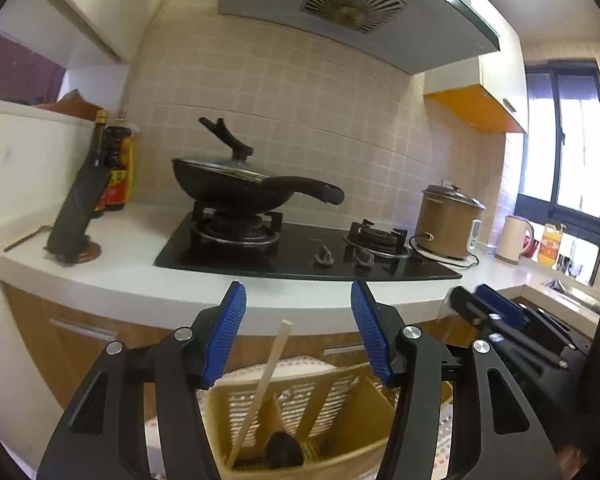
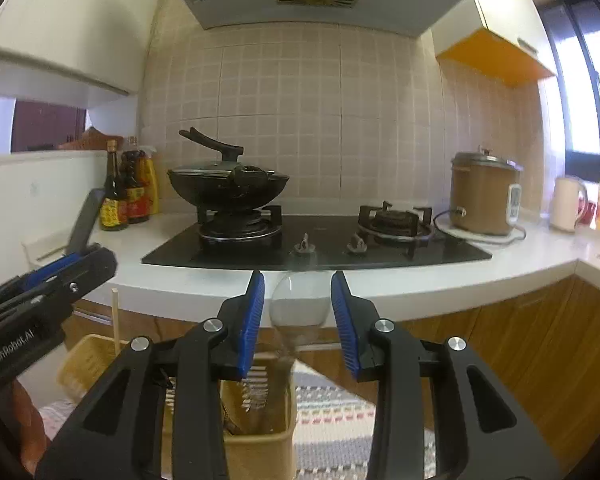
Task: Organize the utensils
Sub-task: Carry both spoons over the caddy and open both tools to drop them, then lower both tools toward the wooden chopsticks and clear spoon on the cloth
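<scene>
My left tool (image 1: 298, 328) hangs wide open with nothing between its blue pads (image 1: 227, 332), right above the beige utensil basket (image 1: 352, 408). A single wooden chopstick (image 1: 260, 392) leans in the basket, its top at about 12 o'clock between my fingers, beside a dark utensil (too blurred to name) at the basket's bottom. My right tool (image 2: 298, 316) is also spread wide; a clear spoon-like utensil (image 2: 300, 300) shows between its pads (image 2: 252, 320), though I cannot tell whether either pad touches it. Its stem runs down toward the same basket (image 2: 260, 440) at 6 o'clock. Beyond both tools, at 12 o'clock, the white table (image 1: 140, 256) carries a black gas hob (image 1: 300, 248), a lidded wok (image 1: 232, 184), sauce bottles (image 1: 116, 168) at 10 o'clock and a brown rice cooker (image 1: 446, 222) at 2 o'clock.
</scene>
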Motion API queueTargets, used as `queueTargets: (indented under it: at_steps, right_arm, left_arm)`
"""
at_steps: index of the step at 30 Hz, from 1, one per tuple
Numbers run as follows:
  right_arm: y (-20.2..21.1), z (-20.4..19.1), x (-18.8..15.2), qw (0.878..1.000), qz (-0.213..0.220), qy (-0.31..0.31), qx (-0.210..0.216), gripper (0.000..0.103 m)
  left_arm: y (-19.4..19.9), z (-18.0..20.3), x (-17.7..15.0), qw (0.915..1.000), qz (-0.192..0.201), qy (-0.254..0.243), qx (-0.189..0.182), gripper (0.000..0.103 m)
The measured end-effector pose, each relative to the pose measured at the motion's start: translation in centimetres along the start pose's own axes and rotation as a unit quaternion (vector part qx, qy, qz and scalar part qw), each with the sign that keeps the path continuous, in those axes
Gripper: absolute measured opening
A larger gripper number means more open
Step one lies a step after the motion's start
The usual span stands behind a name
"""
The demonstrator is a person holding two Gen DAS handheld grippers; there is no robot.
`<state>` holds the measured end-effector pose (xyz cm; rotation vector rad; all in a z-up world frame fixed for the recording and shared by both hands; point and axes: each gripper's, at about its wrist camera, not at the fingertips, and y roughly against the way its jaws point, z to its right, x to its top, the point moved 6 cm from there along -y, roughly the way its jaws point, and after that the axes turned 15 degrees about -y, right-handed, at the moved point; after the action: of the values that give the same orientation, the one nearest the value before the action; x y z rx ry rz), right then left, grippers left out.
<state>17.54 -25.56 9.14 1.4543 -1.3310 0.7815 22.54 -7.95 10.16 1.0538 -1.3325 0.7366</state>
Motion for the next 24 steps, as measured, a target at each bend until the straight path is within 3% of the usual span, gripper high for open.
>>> queueTargets:
  at_steps: [3,13,17,20,24]
  right_arm:
    - [2.1,0.3,0.9,1.000,0.003,-0.019,0.009,0.046]
    - [9.2,-0.6,1.0,1.000,-0.010,-0.012,0.015,0.046]
    - [11.4,-1.1,-0.8,0.998,-0.052,-0.005,0.022,0.046]
    - [12.1,-1.2,-2.7,0.996,-0.090,-0.004,0.025,0.046]
    - [11.6,-1.3,-6.7,0.980,-0.195,-0.021,0.040,0.046]
  left_arm:
    - [1.8,-0.6,-0.1,0.9996,-0.002,0.024,-0.012,0.052]
    - [8.0,-0.2,-1.3,0.9967,-0.049,0.039,-0.051,0.052]
    - [10.2,0.0,-3.1,0.9922,-0.088,0.044,-0.077,0.052]
    - [11.3,0.2,-5.6,0.9841,-0.142,0.046,-0.097,0.052]
    - [12.1,0.7,-9.9,0.9703,-0.216,0.040,-0.102,0.049]
